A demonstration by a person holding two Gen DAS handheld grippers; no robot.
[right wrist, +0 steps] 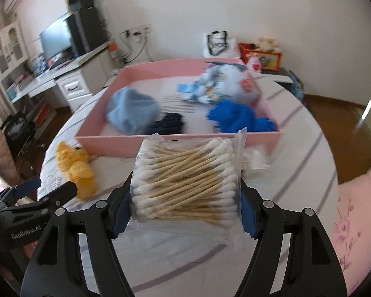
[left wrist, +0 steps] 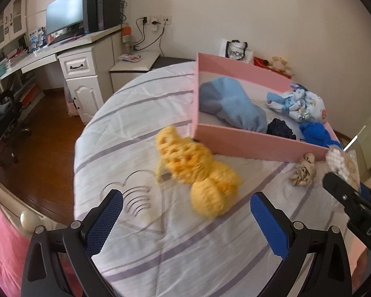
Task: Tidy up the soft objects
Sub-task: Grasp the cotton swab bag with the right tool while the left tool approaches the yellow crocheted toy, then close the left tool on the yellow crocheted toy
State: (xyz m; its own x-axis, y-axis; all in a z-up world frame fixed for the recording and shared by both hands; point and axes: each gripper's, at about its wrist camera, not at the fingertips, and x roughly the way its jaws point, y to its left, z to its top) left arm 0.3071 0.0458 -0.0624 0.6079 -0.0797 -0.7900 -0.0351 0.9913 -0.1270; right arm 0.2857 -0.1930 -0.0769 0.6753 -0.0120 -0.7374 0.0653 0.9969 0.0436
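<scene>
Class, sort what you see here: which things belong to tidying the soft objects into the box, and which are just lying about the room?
Belongs to the job:
pink box
bag of cotton swabs, held by the right gripper
yellow knitted item
beige scrunchie
left gripper

Just lying about:
monitor
white desk
paper bag

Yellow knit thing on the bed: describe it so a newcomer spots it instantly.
Find the pink tray on the striped bedsheet. Just outside its near-left corner lies the yellow knit item, on the sheet ahead of the left gripper, whose jaws are open. It is the only yellow piece; the beige scrunchie by the other corner is smaller and duller.
</scene>
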